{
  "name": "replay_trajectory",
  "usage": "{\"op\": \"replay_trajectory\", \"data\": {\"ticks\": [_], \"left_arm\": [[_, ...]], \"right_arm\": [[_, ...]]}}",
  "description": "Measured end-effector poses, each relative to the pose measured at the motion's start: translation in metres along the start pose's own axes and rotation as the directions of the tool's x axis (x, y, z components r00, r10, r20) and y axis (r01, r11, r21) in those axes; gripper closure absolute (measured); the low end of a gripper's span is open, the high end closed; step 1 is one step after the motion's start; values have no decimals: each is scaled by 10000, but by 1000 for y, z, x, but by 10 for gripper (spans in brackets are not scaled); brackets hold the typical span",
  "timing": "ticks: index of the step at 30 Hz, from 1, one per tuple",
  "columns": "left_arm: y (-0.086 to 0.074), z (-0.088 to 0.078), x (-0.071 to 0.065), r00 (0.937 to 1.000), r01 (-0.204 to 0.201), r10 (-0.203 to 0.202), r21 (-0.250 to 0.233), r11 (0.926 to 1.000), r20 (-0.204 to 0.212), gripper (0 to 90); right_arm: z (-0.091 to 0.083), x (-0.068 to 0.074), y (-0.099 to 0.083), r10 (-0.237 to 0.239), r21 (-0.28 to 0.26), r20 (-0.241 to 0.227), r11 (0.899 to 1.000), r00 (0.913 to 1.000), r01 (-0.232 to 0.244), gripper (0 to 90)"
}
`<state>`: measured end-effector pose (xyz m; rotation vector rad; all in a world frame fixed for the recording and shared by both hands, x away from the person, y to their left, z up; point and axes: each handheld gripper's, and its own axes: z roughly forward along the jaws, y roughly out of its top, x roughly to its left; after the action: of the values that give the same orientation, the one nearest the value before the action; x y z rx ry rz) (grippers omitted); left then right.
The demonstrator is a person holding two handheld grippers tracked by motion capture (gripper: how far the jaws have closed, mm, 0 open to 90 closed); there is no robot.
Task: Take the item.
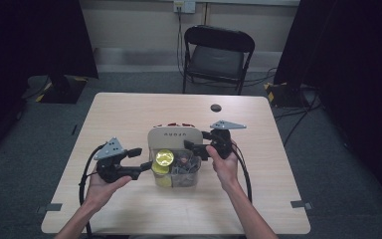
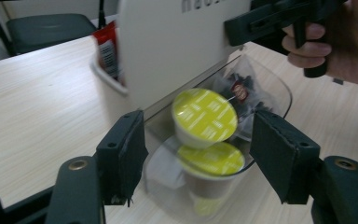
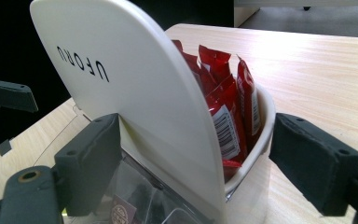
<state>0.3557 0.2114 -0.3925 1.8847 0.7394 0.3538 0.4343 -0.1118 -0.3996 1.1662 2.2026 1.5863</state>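
Nearest the person, the left gripper [image 1: 138, 172] sits at the left side of the clear plastic front compartment [image 1: 195, 178] of a cream-white desktop organiser [image 1: 174, 135] on the pale wooden table [image 1: 119, 114]. In the left gripper view its two black jaws stand apart, with a small yellow-lidded coffee capsule [image 2: 204, 116] between them. That capsule hangs tilted above the compartment, and a second yellow-lidded capsule [image 2: 210, 158] lies below it inside. The picture is blurred, and the pads do not visibly press the capsule's sides, so whether the upper capsule is truly gripped cannot be told.

The right gripper [image 1: 195, 148] rests at the organiser's right side. In the right gripper view its jaws stand fairly wide, astride the upright cream panel [image 3: 135, 88], with no pad seen pressing on it. It appears to steady or frame the organiser rather than clamp it.

Behind the panel, the rear cream compartment holds upright red foil sachets [image 3: 228, 98]. Dark wrapped items [image 1: 184, 160] share the clear compartment.

Judgement: the work in hand concerns the yellow capsule at the clear compartment. One capsule is already seated; the upper one is mid-transfer, neither settled nor clear of the compartment. Completion of that transfer remains.

Beyond the table stands a black folding chair [image 1: 218, 52].
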Motion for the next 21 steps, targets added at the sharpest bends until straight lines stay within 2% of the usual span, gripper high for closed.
{"op": "replay_trajectory", "data": {"ticks": [5,9,10,11,12,13,16,18,21], "left_arm": [[9,17,-10,9989,-235,228,172,9996,397,357],[9,26,-10,9986,-238,225,269,9994,476,341],[9,28,-10,9990,-184,171,314,9993,416,341],[8,32,-7,9985,67,-83,299,9995,539,331],[8,32,-7,9985,67,-83,299,9995,539,322],[8,35,-6,9996,-84,73,413,9991,277,314],[7,37,-4,9995,17,-31,451,9990,306,308],[6,40,-2,9996,-104,88,639,9979,257,303],[6,42,-2,9997,2,-15,544,9985,245,307]], "right_arm": [[0,0,0,7,-4,2,10000,10000,-7,161],[0,0,0,-10,-11,15,10000,10000,10,160],[0,0,0,-10,-11,15,10000,10000,10,160],[0,0,0,-3,-2,16,10000,10000,3,159],[0,0,0,-3,-2,16,10000,10000,3,159],[0,0,0,21,8,-19,10000,10000,-21,159],[1,0,-1,39,25,-4,10000,10000,-38,159],[1,0,-1,38,23,-11,10000,10000,-38,158],[0,0,-1,35,24,11,10000,10000,-35,160]]}}
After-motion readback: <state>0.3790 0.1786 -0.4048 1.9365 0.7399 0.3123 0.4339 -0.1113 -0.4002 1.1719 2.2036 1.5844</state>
